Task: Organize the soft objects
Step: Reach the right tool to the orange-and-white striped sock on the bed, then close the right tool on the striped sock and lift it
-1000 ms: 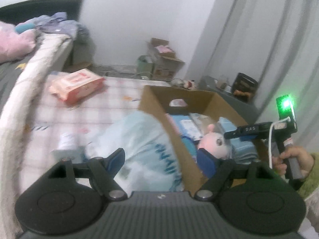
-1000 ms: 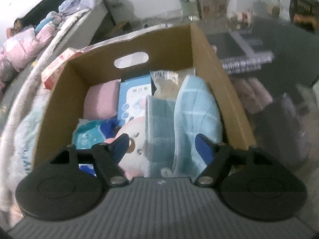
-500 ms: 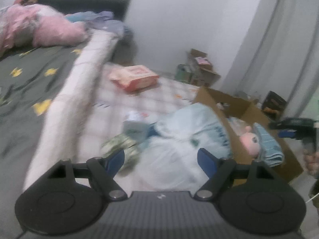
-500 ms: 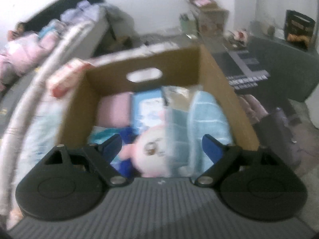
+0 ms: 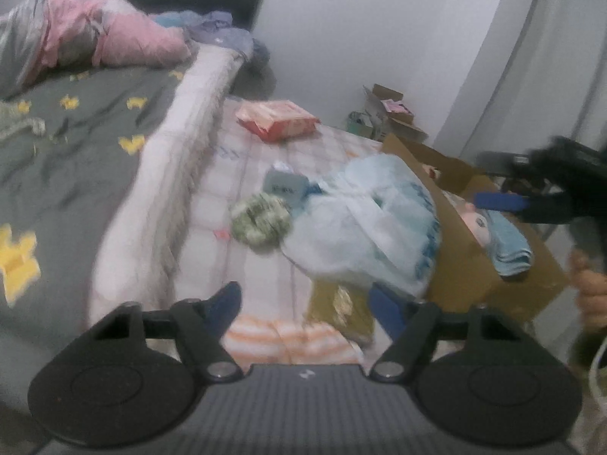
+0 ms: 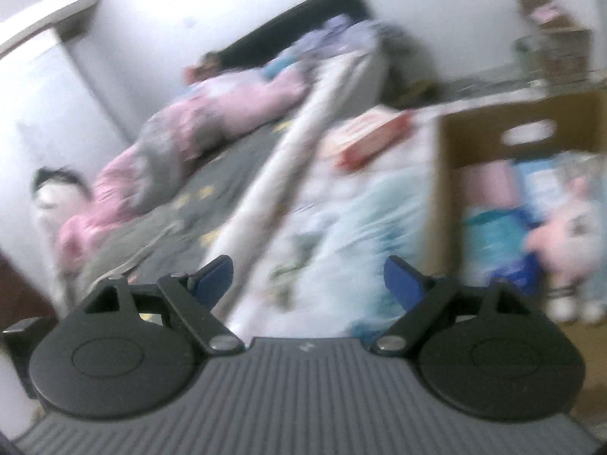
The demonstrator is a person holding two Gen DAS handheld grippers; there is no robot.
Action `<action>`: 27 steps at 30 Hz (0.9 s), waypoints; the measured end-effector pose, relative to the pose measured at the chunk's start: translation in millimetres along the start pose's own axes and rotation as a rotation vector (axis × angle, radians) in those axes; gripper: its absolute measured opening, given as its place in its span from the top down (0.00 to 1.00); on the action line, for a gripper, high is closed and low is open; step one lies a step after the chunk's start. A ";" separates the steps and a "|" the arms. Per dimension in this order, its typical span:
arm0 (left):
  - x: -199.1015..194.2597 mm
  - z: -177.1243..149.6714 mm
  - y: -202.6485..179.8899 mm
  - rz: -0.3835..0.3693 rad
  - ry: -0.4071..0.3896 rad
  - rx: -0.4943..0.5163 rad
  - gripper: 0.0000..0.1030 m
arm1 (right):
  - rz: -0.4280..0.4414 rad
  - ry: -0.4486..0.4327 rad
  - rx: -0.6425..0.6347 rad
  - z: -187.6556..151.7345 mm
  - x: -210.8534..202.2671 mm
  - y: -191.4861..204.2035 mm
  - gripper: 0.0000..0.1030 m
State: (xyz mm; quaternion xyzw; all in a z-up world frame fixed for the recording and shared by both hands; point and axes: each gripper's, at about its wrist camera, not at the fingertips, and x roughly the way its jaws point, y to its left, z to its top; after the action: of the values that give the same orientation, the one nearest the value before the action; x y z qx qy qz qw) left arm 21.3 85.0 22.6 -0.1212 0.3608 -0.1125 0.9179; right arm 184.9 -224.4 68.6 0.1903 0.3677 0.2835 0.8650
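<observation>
Left gripper (image 5: 305, 309): jaws partway apart, nothing between the blue pads, and they have just been closing. Directly ahead of the fingertips, low down, an orange-and-white striped cloth (image 5: 292, 337) and a flat olive-gold packet (image 5: 339, 305) lie on the checked pink mat (image 5: 261, 159). Just beyond the right-hand pad sits a big pale blue plastic bag (image 5: 364, 220), pressed against the side of the cardboard box (image 5: 489, 276). Left of the bag, past the left-hand pad, a green-and-white bundle (image 5: 260, 218) and a small grey-blue pack (image 5: 284, 185) touching the bag. Far ahead, a red-and-white pack (image 5: 277, 119). In the box: a pink plush toy (image 5: 476, 222) and a light blue folded towel (image 5: 508, 246) draped over the rim. A bed (image 5: 76, 144) with a grey cover runs off to the left.

Right gripper (image 6: 307, 278): jaws wide apart, empty, and they have just been closing a little. View heavily blurred. The same pale blue bag lies straight ahead between the pads; the box with the plush toy is off to the right, the bed to the left. In the left wrist view this gripper hovers above the box, a hand (image 5: 590, 292) on its handle.
</observation>
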 end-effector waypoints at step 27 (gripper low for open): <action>55.1 -60.2 2.5 0.012 0.099 -0.025 0.35 | 0.148 0.393 0.372 -149.6 135.2 4.3 0.62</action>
State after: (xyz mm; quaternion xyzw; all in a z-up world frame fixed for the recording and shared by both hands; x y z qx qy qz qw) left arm 19.4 62.7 -55.9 -0.1248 0.4079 -0.1082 0.8980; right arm 149.0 -117.9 -98.8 0.3132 0.5594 0.3050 0.7042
